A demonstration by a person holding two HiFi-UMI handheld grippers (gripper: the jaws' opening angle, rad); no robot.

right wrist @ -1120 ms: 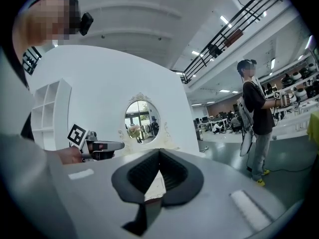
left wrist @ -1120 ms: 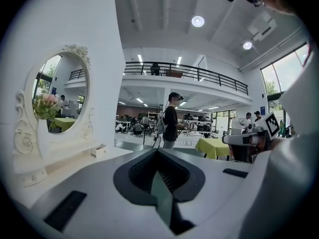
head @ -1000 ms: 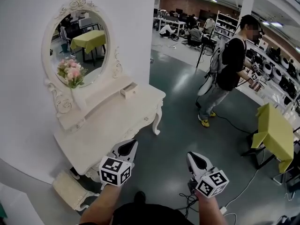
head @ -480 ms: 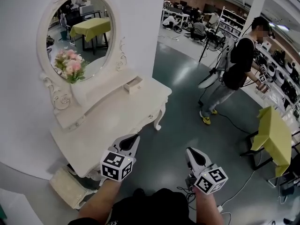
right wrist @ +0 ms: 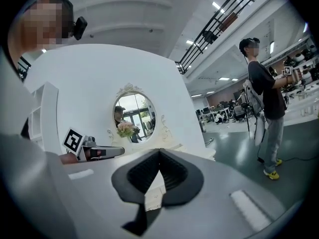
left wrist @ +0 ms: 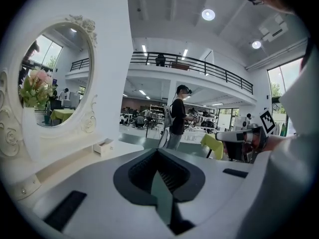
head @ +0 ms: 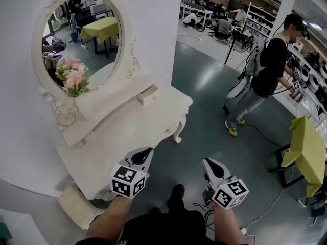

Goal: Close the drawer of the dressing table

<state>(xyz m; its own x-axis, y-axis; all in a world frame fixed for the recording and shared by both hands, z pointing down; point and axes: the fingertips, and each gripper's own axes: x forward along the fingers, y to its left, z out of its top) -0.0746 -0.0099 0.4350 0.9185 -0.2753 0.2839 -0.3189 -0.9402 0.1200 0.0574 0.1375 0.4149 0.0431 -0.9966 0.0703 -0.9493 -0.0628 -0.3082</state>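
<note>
The white dressing table (head: 127, 131) with its oval mirror (head: 82, 40) stands against the wall at left. A small drawer (head: 148, 93) on its raised back shelf is pulled out; it also shows in the left gripper view, drawer (left wrist: 103, 146). My left gripper (head: 145, 151) hovers just off the table's front edge, jaws shut and empty, well short of the drawer. My right gripper (head: 207, 161) hangs over the floor to the right, also shut on nothing. In the right gripper view the mirror (right wrist: 132, 116) lies ahead.
Pink flowers (head: 71, 75) stand on the table before the mirror. A cushioned stool (head: 76, 205) sits under the table's near end. A person (head: 265, 70) stands on the grey floor at right, beside a yellow-covered table (head: 306, 152). Cables trail on the floor.
Both grippers have been carried forward toward the dressing table, which now sits nearer and further right in the head view. Both stay shut.
</note>
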